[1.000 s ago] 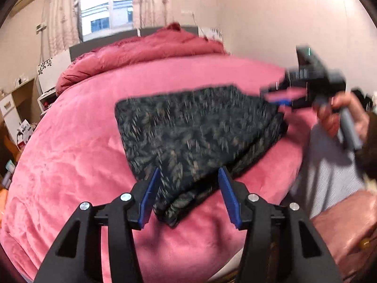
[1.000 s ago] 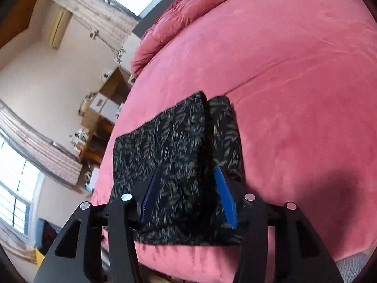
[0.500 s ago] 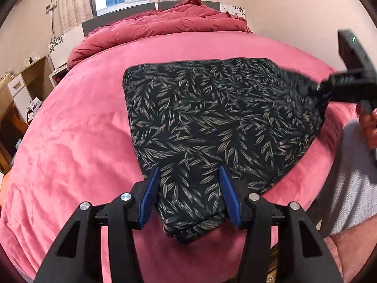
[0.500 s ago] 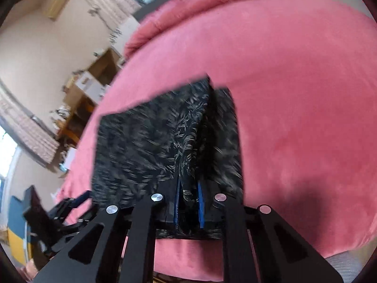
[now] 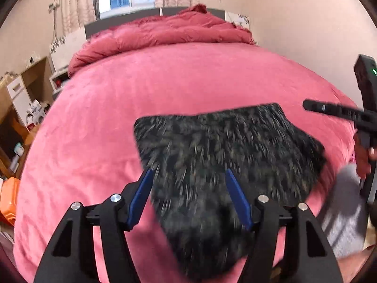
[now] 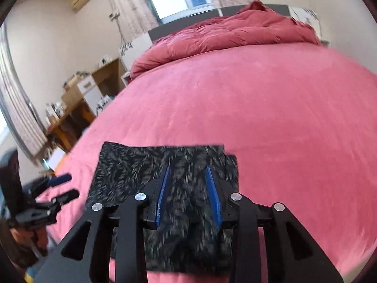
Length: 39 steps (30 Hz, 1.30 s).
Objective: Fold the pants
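The black leaf-print pants lie folded on the pink bed, near its front edge. My left gripper hovers over their near corner with its jaws opening; the cloth lies below the blue pads, untouched. My right gripper hangs above the pants, its jaws opening too, and the pads do not press on the cloth. Each gripper shows in the other's view: the right gripper at the right edge, the left gripper at the lower left. Both views are blurred by motion.
A bunched red duvet lies against the grey headboard at the far end. Wooden shelves with boxes stand left of the bed, an orange object below them. A person's grey-clad leg is at the right.
The right gripper closed on a fold of the pants, then let go, rose and rolled level. The left gripper drew back toward the bed's near edge and its jaws widened.
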Motion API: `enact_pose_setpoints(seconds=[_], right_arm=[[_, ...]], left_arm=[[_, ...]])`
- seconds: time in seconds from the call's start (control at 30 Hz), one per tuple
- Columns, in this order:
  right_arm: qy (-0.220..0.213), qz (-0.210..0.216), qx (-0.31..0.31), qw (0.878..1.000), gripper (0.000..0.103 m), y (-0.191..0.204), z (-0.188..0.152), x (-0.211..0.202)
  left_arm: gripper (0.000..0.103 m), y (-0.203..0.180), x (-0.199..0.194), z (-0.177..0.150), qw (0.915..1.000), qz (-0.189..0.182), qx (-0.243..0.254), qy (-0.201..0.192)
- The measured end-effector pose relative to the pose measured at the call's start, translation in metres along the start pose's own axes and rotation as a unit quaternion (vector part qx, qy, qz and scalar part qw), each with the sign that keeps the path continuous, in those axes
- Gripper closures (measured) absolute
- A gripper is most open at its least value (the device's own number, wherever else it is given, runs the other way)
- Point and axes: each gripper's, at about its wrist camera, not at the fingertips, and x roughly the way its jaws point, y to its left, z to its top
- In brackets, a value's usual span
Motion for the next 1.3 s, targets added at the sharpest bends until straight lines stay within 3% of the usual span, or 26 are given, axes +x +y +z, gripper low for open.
enact_pose_setpoints(seconds=[0.1, 0.23, 0.33, 0.4, 0.47, 0.57, 0.7, 0.9, 1.0, 1.2, 1.3], right_arm=[[0.022, -0.006, -0.029, 0.999, 0.073, 0.014, 0.01, 0.031], [0.061, -0.027, -0.072, 0.995, 0.073, 0.017, 0.016, 0.075], [0.077, -0.09, -0.077, 0.99, 0.073, 0.003, 0.012, 0.098], [0.069, -0.076, -0.043, 0.994, 0.073, -0.011, 0.008, 0.106], [0.066, -0.065, -0.021, 0.995, 0.072, -0.017, 0.006, 0.106], [0.062, -0.076, -0.039, 0.994, 0.072, -0.012, 0.005, 0.108], [0.052, -0.06, -0.022, 0.997, 0.072, -0.015, 0.001, 0.102], [0.038, -0.063, -0.031, 0.997, 0.07, -0.012, -0.002, 0.098], [0.031, -0.064, -0.022, 0.997, 0.06, -0.012, -0.004, 0.092], [0.016, -0.07, -0.012, 0.997, 0.058, -0.009, -0.017, 0.074], [0.011, -0.074, 0.005, 0.997, 0.05, -0.008, -0.028, 0.064]], left_arm=[[0.039, 0.0, 0.034, 0.024, 0.9993, -0.007, -0.028, 0.023], [0.039, -0.001, 0.076, 0.033, 0.9983, 0.019, -0.025, 0.049], [0.04, 0.006, 0.105, 0.029, 0.9973, 0.052, -0.011, 0.05], [0.04, 0.022, 0.121, 0.019, 0.998, 0.022, -0.041, 0.043], [0.04, 0.032, 0.122, 0.014, 0.9969, 0.0, -0.073, 0.028], [0.039, 0.024, 0.123, 0.014, 0.998, 0.02, -0.052, 0.03], [0.039, 0.014, 0.121, 0.013, 0.9981, 0.04, -0.039, 0.028], [0.038, 0.009, 0.112, 0.006, 0.9976, 0.047, -0.044, 0.023], [0.035, 0.009, 0.109, 0.003, 0.9973, 0.055, -0.042, 0.023], [0.029, 0.007, 0.097, -0.008, 0.996, 0.068, -0.053, 0.024], [0.029, 0.0, 0.086, -0.018, 0.9955, 0.077, -0.052, 0.022]])
